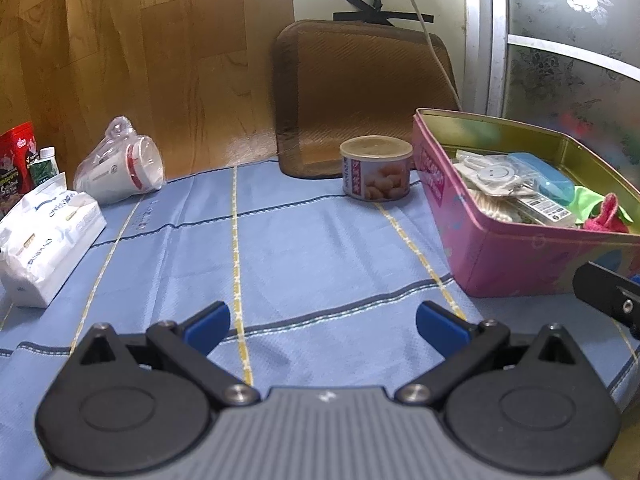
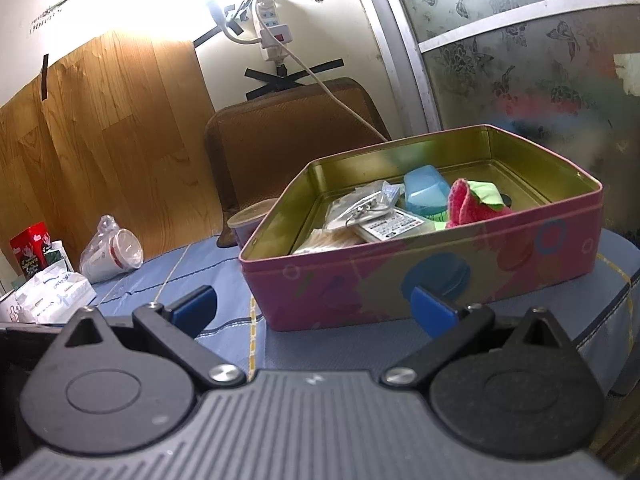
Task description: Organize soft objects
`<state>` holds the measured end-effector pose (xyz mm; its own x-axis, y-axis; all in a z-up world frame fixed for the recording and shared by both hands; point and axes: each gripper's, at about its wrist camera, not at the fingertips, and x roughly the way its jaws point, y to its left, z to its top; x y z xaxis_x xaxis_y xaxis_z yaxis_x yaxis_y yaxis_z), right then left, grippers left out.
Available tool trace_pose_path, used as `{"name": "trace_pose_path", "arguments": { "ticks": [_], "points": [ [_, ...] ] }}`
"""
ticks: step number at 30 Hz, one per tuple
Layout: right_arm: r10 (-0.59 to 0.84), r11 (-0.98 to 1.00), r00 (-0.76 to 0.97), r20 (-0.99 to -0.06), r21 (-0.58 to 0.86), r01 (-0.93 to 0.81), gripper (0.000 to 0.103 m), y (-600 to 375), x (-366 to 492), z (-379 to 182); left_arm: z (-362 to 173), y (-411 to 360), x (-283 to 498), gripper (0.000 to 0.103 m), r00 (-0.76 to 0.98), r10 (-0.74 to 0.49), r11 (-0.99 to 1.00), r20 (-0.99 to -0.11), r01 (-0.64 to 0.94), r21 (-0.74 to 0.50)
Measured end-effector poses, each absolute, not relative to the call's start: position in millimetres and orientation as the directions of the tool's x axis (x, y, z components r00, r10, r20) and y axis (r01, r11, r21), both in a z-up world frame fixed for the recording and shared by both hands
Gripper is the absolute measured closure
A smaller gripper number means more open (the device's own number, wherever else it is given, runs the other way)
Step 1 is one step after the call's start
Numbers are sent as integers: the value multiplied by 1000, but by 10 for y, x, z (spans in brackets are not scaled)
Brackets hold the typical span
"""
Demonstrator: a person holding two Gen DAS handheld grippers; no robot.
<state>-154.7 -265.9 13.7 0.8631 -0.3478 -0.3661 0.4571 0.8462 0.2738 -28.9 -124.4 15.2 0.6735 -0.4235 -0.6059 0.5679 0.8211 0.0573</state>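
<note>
A pink tin box (image 1: 516, 256) (image 2: 424, 276) stands on the blue cloth at the right. Inside it lie a pink and green soft strawberry-like cloth (image 2: 472, 200) (image 1: 606, 216), a blue plastic case (image 2: 424, 192) (image 1: 548, 176), plastic packets and cotton swabs. My left gripper (image 1: 322, 326) hovers open over the bare cloth, left of the box, with nothing between its blue pads. My right gripper (image 2: 314, 308) is open wide in front of the box's near wall, empty. A black part of the right gripper (image 1: 608, 296) shows at the left wrist view's right edge.
A round snack can (image 1: 376, 168) stands behind the box, by a brown cushion (image 1: 360, 96) leaning on the wall. At the left lie a tissue pack (image 1: 44, 236) (image 2: 52, 296), a bagged white cup (image 1: 120, 168) (image 2: 112, 256) and a red box (image 1: 16, 160). A wall cable hangs behind.
</note>
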Motion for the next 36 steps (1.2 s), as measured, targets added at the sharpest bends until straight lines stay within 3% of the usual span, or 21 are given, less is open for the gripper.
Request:
{"name": "trace_pose_path", "arguments": {
  "ticks": [9, 28, 36],
  "points": [
    [-353, 838, 856, -379, 279, 469, 0, -2681, -1528, 105, 130, -1295, -341, 0, 716, -391, 820, -579, 556, 134],
    [-351, 821, 841, -412, 297, 488, 0, -2718, -1513, 25, 41, -1403, -319, 0, 702, -341, 819, -626, 548, 169],
    [-352, 822, 838, -416, 290, 489, 0, -2708, -1496, 23, 64, -1369, -368, 0, 698, -397, 802, -596, 579, 144]
  ]
}}
